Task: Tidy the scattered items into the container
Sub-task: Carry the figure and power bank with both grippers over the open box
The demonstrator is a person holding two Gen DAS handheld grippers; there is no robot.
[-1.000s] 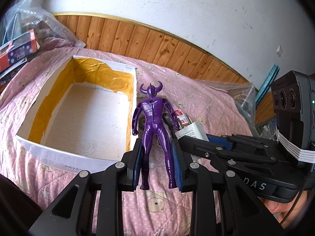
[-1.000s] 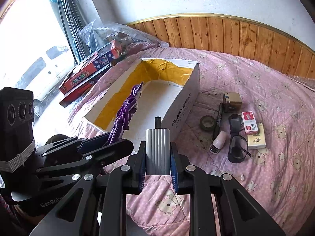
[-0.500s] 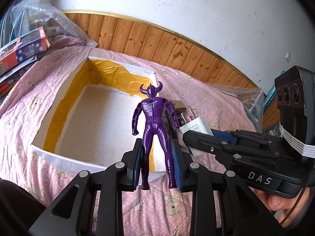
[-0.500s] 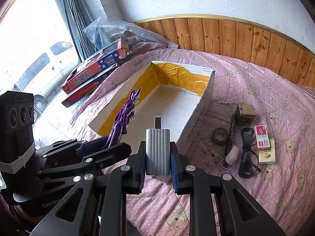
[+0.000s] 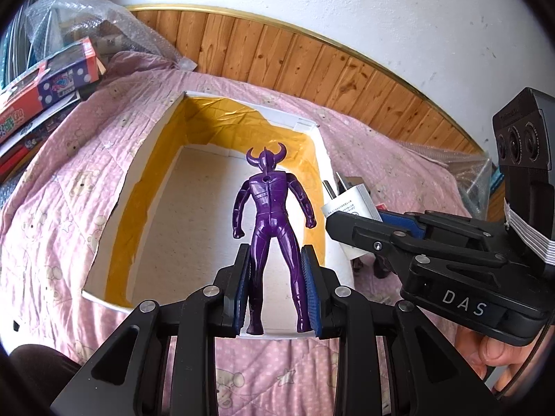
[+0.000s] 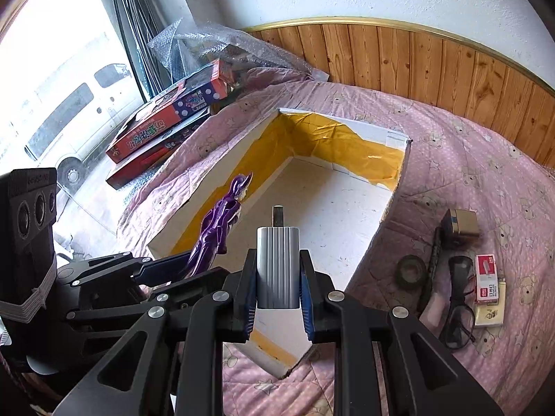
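While the left wrist view looks down over the bed, the left hand-held gripper [image 5: 276,289] is clamped on the legs of a purple toy figure [image 5: 270,222], horned head up, body sticking out over the open cardboard box [image 5: 145,159]. Box sits on the pink blanket [image 5: 69,208], yellow tape lining its inner walls, floor bare. At right the right hand-held gripper [image 5: 350,215] reaches in w/ a white charger [image 5: 350,208], prongs up, over the box's right wall. Fingers [image 5: 485,350] of the person's hand show under that tool, bottom right. Red game boxes [image 5: 41,83] and bubble wrap [image 5: 97,24] lie far left, wood panelling [image 5: 312,59] behind.

Right wrist view: right hand-held gripper [image 6: 277,274] is closed narrow on the charger [image 6: 277,267], ribbed grey side facing cam, one prong up, held above the box's near end. Box [image 6: 392,208] opens ahead, nothing lying in it. Left hand-held gripper [image 6: 166,267] comes in from the left w/ the purple figure [image 6: 218,228] tilted over the box's left wall. On the blanket [image 6: 468,159] right of the box, still out: tape roll [image 6: 411,272], black glasses [image 6: 459,305], small brown box [image 6: 461,225], red-white staples pack [image 6: 487,277] on top of a yellowish packet [image 6: 489,315], all close together. Small pale item by the glasses – can't tell what. Red game boxes [image 6: 166,118] by the window [image 6: 62,86]
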